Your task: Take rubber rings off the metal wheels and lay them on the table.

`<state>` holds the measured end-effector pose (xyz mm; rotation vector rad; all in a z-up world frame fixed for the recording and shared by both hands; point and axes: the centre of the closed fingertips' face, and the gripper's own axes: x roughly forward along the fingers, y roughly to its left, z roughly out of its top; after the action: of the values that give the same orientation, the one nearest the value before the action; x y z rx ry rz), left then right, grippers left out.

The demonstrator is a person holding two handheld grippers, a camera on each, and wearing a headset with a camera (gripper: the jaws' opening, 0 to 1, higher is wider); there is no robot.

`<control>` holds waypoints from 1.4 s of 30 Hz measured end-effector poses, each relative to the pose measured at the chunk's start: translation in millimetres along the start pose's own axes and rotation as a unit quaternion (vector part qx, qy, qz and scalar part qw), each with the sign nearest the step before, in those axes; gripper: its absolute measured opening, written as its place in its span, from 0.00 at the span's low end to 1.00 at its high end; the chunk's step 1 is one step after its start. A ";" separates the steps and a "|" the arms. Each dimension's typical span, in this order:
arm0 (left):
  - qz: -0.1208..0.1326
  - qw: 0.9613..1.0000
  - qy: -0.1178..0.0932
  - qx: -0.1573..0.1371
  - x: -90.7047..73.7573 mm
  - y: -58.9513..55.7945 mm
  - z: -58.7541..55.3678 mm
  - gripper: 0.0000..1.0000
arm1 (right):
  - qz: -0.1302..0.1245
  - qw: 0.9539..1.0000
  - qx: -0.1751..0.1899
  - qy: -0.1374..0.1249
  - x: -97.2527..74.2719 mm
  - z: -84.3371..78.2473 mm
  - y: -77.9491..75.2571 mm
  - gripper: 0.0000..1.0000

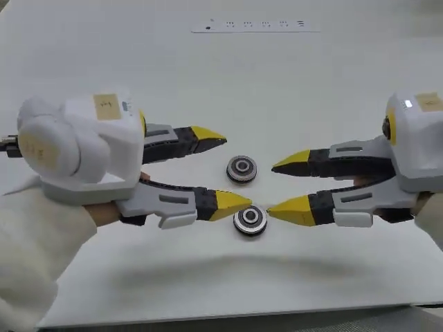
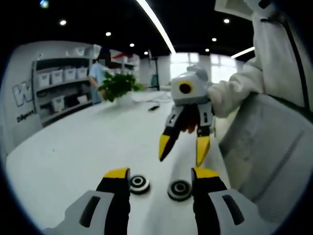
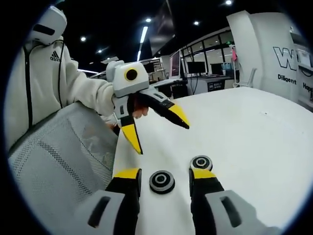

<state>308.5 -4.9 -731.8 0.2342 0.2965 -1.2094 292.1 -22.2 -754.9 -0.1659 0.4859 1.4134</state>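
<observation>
far wheel [image 1: 241, 168], near wheel [image 1: 250, 220] at its 6 o'clock: round, shiny metal, black rubber rings [image 1: 250, 232] on | table [image 1: 138, 55]: smooth, white | left gripper [image 1: 236, 172], right gripper [image 1: 271, 187]: jaws apart, empty

I read "adidas" on the person's white hoodie [image 3: 49, 83]. The far right wall [image 3: 286, 66] carries a big "W" over "Diligent". The tan label [image 1: 106, 106] on the left gripper [image 1: 237, 171] is illegible.

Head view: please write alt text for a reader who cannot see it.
The left gripper and the right gripper, both open, point at each other across a white table. Between their yellow tips lie a farther wheel and a nearer wheel, rubber rings on.
</observation>
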 end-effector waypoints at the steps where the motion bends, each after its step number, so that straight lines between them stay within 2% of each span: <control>1: 0.002 1.000 -0.002 -0.003 1.1 0.1 -0.5 0.52 | 0.001 1.000 0.000 0.004 1.4 -2.7 0.1 0.36; 9: -0.010 1.000 0.009 0.000 10.8 -8.8 -13.2 0.48 | 0.005 0.999 0.002 0.036 12.6 -27.8 2.6 0.30; 16: -0.034 0.999 0.019 0.006 20.1 -22.0 -23.6 0.34 | 0.007 0.998 -0.007 0.062 18.7 -42.1 2.9 0.27; 22: -0.044 0.998 0.034 0.013 26.4 -28.2 -35.3 0.29 | 0.004 0.998 -0.013 0.064 19.3 -42.5 2.2 0.24; 31: -0.050 0.997 0.058 0.028 31.4 -31.5 -51.2 0.20 | 0.005 0.997 -0.021 0.072 21.4 -47.3 3.3 0.21; 38: -0.049 0.997 0.053 0.011 30.1 -29.5 -51.8 0.17 | 0.004 0.997 -0.021 0.072 21.8 -47.3 2.9 0.20; 42: -0.050 0.997 0.051 0.011 29.3 -30.0 -51.4 0.16 | 0.004 0.997 -0.020 0.072 22.0 -47.4 2.7 0.20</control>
<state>284.6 -23.6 -790.7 0.3040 0.3863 -1.3018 280.4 -20.6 -805.9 -0.3000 0.5768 1.4258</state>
